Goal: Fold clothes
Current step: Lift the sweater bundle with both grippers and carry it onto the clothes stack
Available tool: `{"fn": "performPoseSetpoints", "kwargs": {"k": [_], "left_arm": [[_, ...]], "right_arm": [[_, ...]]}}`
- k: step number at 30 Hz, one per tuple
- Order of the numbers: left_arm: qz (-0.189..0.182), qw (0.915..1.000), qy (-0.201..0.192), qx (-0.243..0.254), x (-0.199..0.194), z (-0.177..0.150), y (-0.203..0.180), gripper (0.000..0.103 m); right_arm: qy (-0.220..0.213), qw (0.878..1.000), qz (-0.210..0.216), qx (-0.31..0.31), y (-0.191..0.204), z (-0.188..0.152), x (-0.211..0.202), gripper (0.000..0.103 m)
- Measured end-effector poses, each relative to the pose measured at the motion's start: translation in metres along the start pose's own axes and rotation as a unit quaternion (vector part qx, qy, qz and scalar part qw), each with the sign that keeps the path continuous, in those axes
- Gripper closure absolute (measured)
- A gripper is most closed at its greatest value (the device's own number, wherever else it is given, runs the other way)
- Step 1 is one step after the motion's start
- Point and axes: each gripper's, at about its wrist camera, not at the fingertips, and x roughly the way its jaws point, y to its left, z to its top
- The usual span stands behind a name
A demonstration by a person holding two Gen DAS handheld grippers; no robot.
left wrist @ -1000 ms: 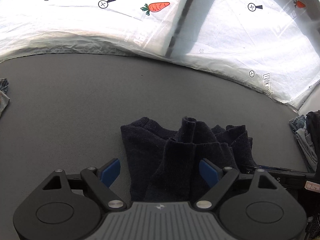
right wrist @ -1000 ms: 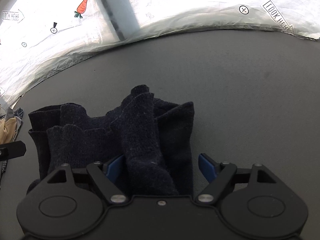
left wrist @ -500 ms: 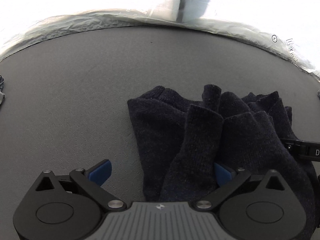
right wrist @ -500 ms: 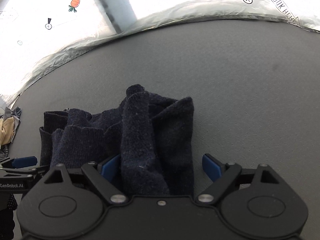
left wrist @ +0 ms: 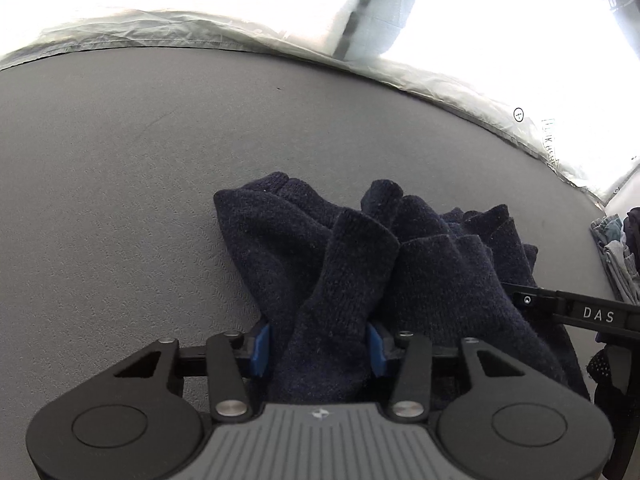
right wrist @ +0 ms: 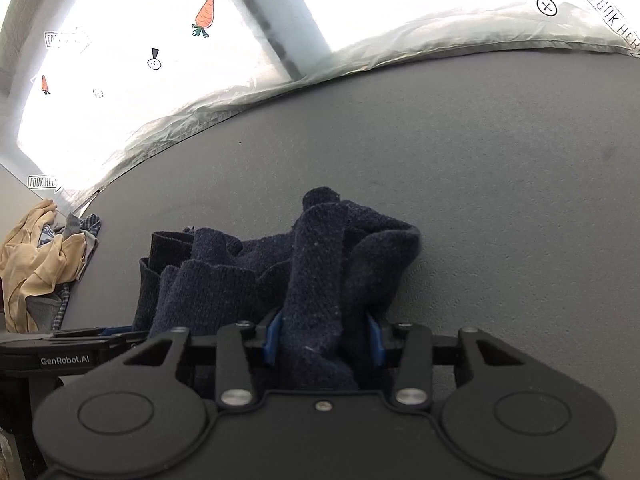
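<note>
A dark navy knitted garment (left wrist: pixel 352 264) lies bunched in thick folds on the grey table (left wrist: pixel 120 200). My left gripper (left wrist: pixel 318 346) is shut on a fold at its left end, blue pads pressed against the cloth. My right gripper (right wrist: pixel 324 338) is shut on a fold at the right end of the same garment (right wrist: pixel 320 264). Each gripper shows at the edge of the other's view, the right one at the left wrist view's right side (left wrist: pixel 576 314), the left one at the right wrist view's left side (right wrist: pixel 68 350). The pinched cloth hides the fingertips.
A pile of beige and checked clothes (right wrist: pixel 44 264) lies at the table's left edge. More clothes, denim and dark (left wrist: pixel 616 252), lie at the right edge. Crinkled clear plastic sheeting (right wrist: pixel 400 48) runs along the table's far edge.
Both grippers were open around the folds and have now closed on the garment. The left one shifted right onto its fold.
</note>
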Motion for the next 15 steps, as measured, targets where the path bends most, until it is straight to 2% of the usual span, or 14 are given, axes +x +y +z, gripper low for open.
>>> {"fn": "performPoseSetpoints", "kwargs": {"k": [1, 4, 10, 15], "left_arm": [[0.007, 1.0, -0.004, 0.002, -0.003, -0.001, -0.005, 0.074], [0.019, 0.9994, -0.024, 0.018, -0.02, -0.005, -0.022, 0.079], [0.015, 0.9955, -0.089, 0.029, -0.084, -0.021, -0.055, 0.082], [-0.007, 0.9877, -0.151, 0.04, -0.146, -0.036, -0.092, 0.083]], "right_arm": [[-0.007, 1.0, -0.003, 0.0, 0.002, -0.001, -0.004, 0.076], [-0.033, 0.999, -0.008, 0.001, 0.009, -0.006, -0.021, 0.081], [-0.113, 0.994, 0.003, 0.007, 0.029, -0.026, -0.088, 0.082], [-0.193, 0.98, 0.033, 0.019, 0.032, -0.039, -0.162, 0.082]]}}
